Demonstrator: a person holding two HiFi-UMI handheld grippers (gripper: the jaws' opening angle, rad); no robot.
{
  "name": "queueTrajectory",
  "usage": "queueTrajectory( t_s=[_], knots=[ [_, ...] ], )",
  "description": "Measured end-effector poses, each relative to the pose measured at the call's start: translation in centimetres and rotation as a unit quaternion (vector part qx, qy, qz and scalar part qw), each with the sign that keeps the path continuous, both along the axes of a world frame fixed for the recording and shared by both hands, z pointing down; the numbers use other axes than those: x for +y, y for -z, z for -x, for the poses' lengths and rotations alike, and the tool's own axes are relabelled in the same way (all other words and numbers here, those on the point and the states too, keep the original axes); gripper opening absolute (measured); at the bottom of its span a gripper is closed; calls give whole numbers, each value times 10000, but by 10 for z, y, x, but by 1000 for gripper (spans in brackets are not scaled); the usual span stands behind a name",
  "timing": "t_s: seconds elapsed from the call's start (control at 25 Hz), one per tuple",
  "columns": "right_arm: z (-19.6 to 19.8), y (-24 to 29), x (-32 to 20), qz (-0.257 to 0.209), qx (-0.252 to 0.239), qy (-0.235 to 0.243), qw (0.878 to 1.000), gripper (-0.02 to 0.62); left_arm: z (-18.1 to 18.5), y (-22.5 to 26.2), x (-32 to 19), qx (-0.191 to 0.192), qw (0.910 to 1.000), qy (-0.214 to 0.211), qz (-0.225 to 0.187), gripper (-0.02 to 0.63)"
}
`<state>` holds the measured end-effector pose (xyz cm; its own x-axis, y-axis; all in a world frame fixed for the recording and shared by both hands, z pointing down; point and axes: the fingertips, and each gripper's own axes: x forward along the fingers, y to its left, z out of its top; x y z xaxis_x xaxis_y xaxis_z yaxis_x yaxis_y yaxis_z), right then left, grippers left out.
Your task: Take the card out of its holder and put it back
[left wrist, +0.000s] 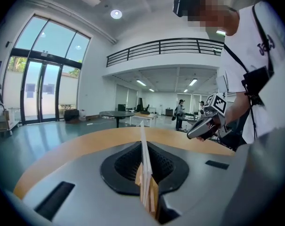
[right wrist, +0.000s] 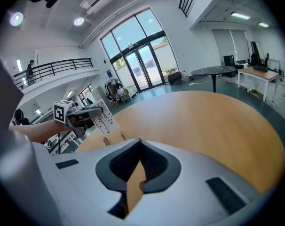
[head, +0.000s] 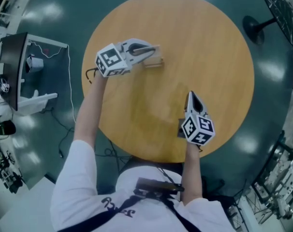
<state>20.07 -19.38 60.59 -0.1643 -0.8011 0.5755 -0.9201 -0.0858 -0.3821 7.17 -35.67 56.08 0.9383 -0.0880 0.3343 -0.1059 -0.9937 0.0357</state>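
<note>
My left gripper [head: 155,50] is over the far left part of the round wooden table [head: 209,47], shut on a white printed card [right wrist: 104,120]. In the left gripper view the card [left wrist: 142,133] stands edge-on between the jaws. The small wooden holder [head: 153,63] lies on the table right under the card's lower edge [right wrist: 113,139]. I cannot tell whether the card sits in the slot. My right gripper [head: 190,94] hovers near the table's near edge, well apart from the holder. Its jaws [right wrist: 140,141] are shut with nothing between them.
A desk with a dark monitor [head: 13,69] stands off the table's left side. A floor fan's base [head: 255,28] and metal racks [head: 282,178] are to the right. Shiny green floor surrounds the table.
</note>
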Motion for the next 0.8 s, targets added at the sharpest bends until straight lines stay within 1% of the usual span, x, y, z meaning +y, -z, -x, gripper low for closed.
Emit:
queueTrajectory(
  t_s=[0.16, 0.28, 0.52, 0.8],
  knots=[
    [-2, -1, 0, 19, -9, 33, 10000, 9, -9, 0, 11, 55, 9998, -198, 66, 26],
    [-2, -2, -1, 23, -13, 58, 10000, 9, -11, -3, 14, -4, 9996, -259, 80, 26],
    [-6, -3, -2, 42, -11, 77, 10000, 9, -6, -7, 14, -157, 9996, -237, 82, 26],
    [-2, -5, -1, 83, -28, 140, 9999, 9, -7, -8, 13, -56, 9998, -188, 81, 26]
  ],
)
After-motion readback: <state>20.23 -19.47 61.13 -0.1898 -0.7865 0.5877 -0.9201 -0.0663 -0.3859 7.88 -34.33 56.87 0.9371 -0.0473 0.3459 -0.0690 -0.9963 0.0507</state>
